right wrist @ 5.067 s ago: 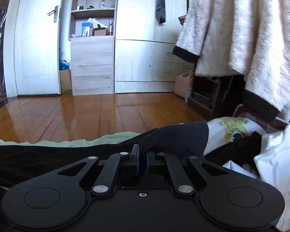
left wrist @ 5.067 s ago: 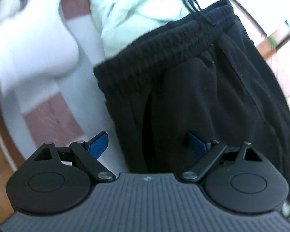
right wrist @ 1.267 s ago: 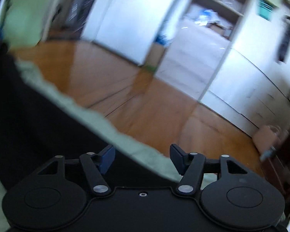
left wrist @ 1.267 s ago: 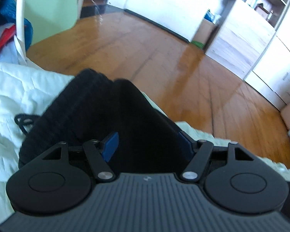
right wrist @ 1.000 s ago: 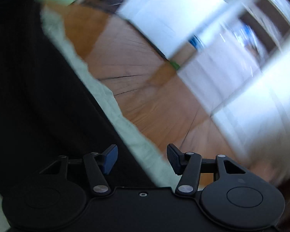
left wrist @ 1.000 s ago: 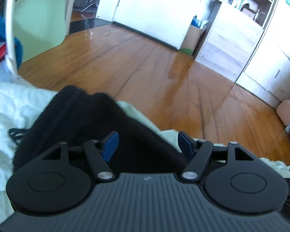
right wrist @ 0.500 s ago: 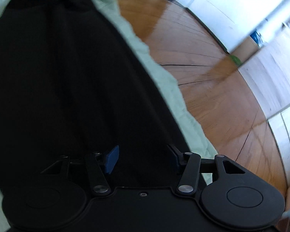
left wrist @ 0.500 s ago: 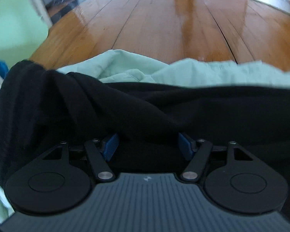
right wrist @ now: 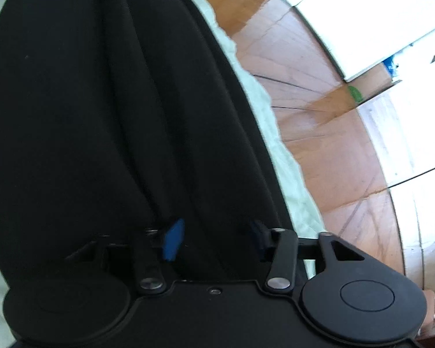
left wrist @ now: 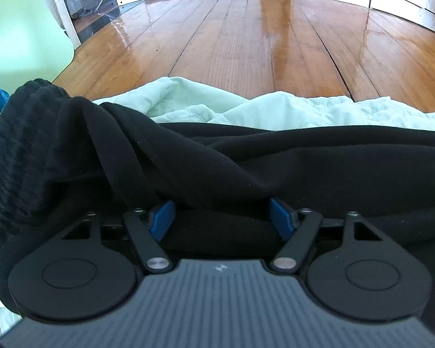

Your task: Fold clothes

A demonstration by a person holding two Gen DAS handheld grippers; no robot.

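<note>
Black trousers (left wrist: 275, 159) are lying on a pale green quilt (left wrist: 246, 107). The left claw (left wrist: 221, 217) is opening, a fabric fold between its pads; the right claw (right wrist: 214, 239) is closing around trouser cloth.

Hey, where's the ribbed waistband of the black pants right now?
In the left wrist view, the ribbed waistband bunches up at the far left, just left of the left gripper, lying on the pale green quilt near the wooden floor.
</note>
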